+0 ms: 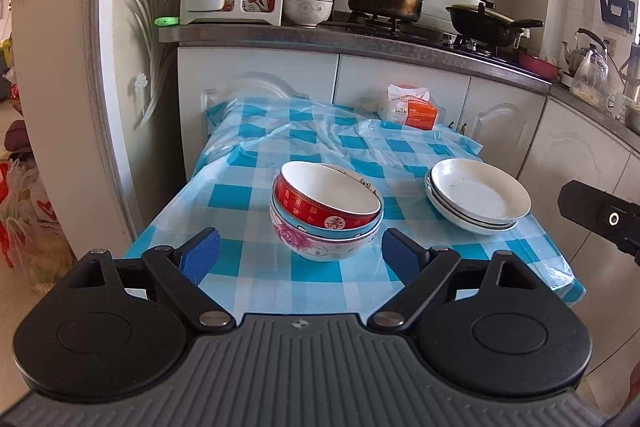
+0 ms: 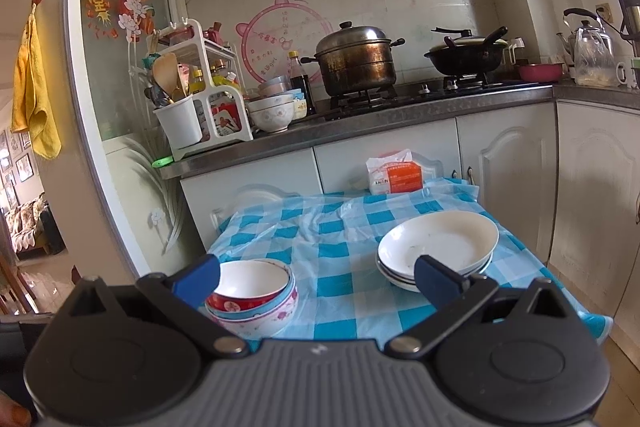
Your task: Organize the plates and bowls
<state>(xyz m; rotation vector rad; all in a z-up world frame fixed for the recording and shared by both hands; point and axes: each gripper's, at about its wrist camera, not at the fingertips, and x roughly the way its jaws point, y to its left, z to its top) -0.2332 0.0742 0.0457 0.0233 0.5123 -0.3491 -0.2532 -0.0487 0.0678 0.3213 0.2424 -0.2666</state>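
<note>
Bowl stack [image 1: 326,213], 3 nested, table's [image 1: 256,279] near edge; top red bowl [image 1: 320,197] tilted, may slide. Plate stack [image 1: 478,201] overhangs right edge: tipping risk. Left gripper [image 1: 300,251], right gripper [image 2: 318,277]: both spread, empty.

Desk cloth [image 1: 256,267] blue-white check. Top bowl [image 1: 326,201] red (gold trim, white inside), next light blue, bottom white with pink flowers. Plates [image 1: 480,195] white, dark rims.
</note>
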